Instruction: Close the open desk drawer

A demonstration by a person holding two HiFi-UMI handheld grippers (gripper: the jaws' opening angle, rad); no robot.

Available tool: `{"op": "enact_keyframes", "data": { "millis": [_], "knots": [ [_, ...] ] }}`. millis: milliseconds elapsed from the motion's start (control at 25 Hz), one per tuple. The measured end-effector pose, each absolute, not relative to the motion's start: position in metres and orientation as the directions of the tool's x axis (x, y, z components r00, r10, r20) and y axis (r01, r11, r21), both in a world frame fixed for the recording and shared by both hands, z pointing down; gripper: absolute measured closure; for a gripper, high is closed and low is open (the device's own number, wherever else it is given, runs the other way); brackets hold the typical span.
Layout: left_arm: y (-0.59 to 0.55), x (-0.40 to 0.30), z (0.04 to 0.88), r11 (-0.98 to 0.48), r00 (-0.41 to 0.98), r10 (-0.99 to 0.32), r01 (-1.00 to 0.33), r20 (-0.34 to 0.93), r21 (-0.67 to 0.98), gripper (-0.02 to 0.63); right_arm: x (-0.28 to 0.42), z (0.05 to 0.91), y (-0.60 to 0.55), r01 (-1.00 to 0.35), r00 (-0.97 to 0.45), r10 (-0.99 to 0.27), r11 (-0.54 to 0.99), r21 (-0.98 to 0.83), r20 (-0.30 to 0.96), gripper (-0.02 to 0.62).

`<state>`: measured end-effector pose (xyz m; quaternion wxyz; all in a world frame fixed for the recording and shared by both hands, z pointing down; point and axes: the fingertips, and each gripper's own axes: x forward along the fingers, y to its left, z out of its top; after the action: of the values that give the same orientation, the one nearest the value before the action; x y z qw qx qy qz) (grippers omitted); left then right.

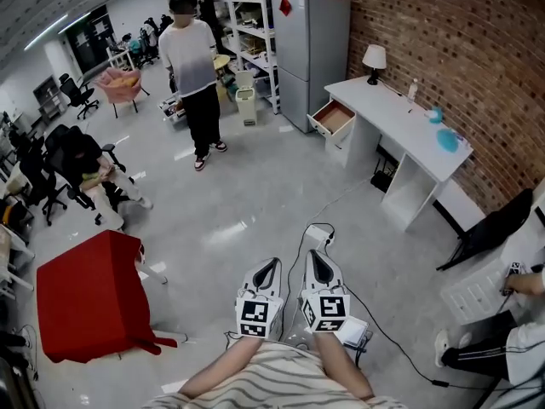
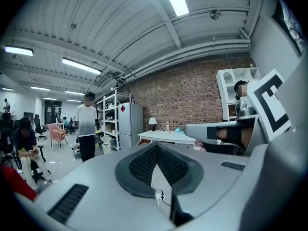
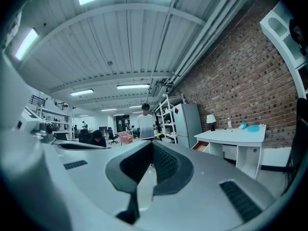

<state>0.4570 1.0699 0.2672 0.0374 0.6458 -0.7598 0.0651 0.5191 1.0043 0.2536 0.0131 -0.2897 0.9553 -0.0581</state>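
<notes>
A red-draped block point(image 1: 89, 301) stands on the floor at far left. Beyond it a seated person point(image 1: 85, 164) sits among office chairs. Another person point(image 1: 194, 66) stands farther back, in front of shelves point(image 1: 247, 24) and a grey fridge point(image 1: 311, 54). Low in the head view, the left gripper point(image 1: 270, 264) and the right gripper point(image 1: 316, 255) are held side by side above the floor, pointing ahead. Each gripper's own view shows its jaws pressed together with nothing between them. A white power strip point(image 1: 319, 233) lies on the floor just ahead of the right one. The white desk point(image 1: 400, 122) runs along the brick wall at right. Its drawer point(image 1: 332, 118) stands pulled out at the desk's left end, just beside the fridge and well apart from both grippers. A lamp point(image 1: 373, 58) stands on the desk's far corner.
</notes>
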Motion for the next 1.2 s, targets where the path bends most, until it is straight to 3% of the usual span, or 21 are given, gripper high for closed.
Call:
{"op": "enact_keyframes", "data": {
  "millis": [560, 1200],
  "knots": [
    [0.97, 0.404, 0.281, 0.16, -0.16, -0.983, -0.987, 0.09, -0.006, 0.598, 0.468, 0.264, 0.913, -0.566, -0.824, -0.566, 0.823, -0.032, 0.011, 0.584],
    [0.774, 0.207, 0.245, 0.123, -0.124, -0.99, -0.992, 0.065, -0.023, 0.598, 0.273, 0.241, 0.723, -0.61, -0.792, -0.61, 0.792, -0.033, 0.008, 0.584]
  ]
}}
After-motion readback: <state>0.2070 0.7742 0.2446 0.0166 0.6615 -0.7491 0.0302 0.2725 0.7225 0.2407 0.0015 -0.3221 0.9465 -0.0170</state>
